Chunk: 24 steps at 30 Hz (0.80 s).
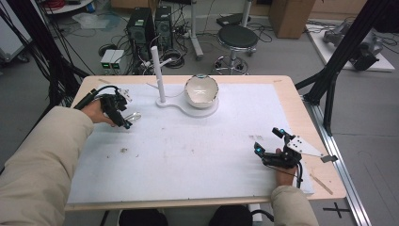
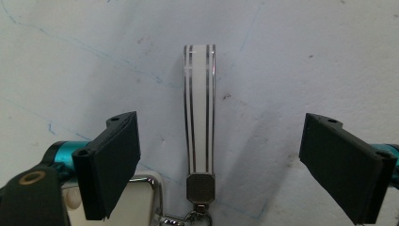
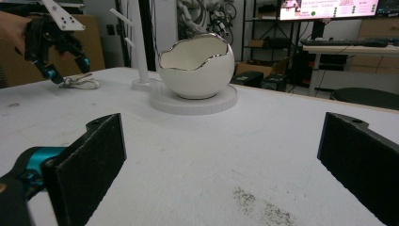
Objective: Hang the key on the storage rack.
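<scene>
I list a white eggshell-shaped bowl (image 1: 201, 92) with a jagged silver rim, seated on a white round base (image 1: 207, 111), well ahead of the right gripper and off to the side of the left. A white pegged post (image 1: 158, 75) stands upright just beside it. Beyond the table I note a black stool (image 1: 237, 38) and two computer towers (image 1: 150, 28).

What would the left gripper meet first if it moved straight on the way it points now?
Most likely the white striped strap of the keychain, lying between the open jaws of the left gripper, with the white table mat right under it. Depth is hard to judge.
</scene>
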Motion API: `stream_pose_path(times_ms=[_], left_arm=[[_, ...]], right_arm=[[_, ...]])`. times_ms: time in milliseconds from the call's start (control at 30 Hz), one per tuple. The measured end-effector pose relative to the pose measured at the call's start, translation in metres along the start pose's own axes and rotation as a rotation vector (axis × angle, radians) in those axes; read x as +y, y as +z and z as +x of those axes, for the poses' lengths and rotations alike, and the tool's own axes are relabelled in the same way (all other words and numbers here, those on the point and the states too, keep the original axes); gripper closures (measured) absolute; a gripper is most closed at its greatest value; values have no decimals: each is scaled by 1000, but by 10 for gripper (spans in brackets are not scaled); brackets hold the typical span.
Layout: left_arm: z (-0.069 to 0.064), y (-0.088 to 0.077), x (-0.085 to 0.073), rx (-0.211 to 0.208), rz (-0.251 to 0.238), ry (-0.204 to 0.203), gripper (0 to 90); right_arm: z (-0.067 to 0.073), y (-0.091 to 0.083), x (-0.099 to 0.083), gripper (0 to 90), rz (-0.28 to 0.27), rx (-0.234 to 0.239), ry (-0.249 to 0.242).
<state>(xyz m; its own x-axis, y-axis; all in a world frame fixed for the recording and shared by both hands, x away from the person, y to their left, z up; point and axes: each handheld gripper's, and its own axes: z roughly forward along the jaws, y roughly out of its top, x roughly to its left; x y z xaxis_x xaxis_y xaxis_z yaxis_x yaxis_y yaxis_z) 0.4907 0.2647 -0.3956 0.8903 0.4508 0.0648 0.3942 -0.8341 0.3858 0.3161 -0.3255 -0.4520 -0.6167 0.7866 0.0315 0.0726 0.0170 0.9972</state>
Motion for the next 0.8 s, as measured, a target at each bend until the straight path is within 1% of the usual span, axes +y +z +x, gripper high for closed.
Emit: stream_pose_path(times_ms=[33, 67, 100, 133, 167, 200, 267, 333, 367, 433, 467, 500, 533, 567, 600, 667, 700, 800], left_arm=[[0, 0, 0, -3, 3, -4, 197], [0, 0, 0, 2, 2, -6, 213], [0, 1, 0, 10, 13, -3, 213], [0, 0, 0, 14, 26, -4, 276], [0, 0, 0, 15, 28, -4, 276], [0, 1, 0, 21, 34, -11, 297], [0, 1, 0, 24, 44, -23, 307], [1, 1, -1, 27, 54, -26, 324], [1, 1, -1, 20, 63, -35, 329], [1, 2, -1, 20, 66, -31, 337], [1, 2, -1, 22, 73, -25, 358], [1, 2, -2, 20, 75, -35, 358], [1, 2, -2, 23, 77, -34, 370], [2, 2, -2, 27, 87, -34, 401], [2, 2, -2, 24, 87, -45, 401], [2, 3, -2, 23, 97, -45, 417], [2, 3, -3, 20, 102, -48, 452], [2, 3, -3, 21, 111, -36, 498]], right_arm=[[0, 0, 0, 7, -2, 0, -2], [0, 0, 0, 7, 1, -1, -3], [0, 0, 0, 7, 1, -1, -3], [1, 0, 0, 7, 7, 1, 2], [0, 0, 0, 7, 3, 0, -2], [0, 0, 0, 7, 2, 0, 0], [0, 0, 0, 7, 2, 0, -1], [0, 0, 0, 7, 3, 0, -2], [0, 0, 0, 7, 3, 0, 0], [1, -1, 0, 7, 8, 2, 2], [0, 0, 0, 7, 3, 0, -4], [0, 0, 0, 7, 3, 0, -4], [1, 0, 0, 7, 7, 2, 2], [1, 0, 0, 7, 6, 3, 2], [1, 0, 0, 7, 6, 3, 2], [1, 0, 0, 7, 7, 3, 2], [1, 0, 0, 7, 7, 3, 2], [1, 0, 0, 7, 7, 3, 0]])
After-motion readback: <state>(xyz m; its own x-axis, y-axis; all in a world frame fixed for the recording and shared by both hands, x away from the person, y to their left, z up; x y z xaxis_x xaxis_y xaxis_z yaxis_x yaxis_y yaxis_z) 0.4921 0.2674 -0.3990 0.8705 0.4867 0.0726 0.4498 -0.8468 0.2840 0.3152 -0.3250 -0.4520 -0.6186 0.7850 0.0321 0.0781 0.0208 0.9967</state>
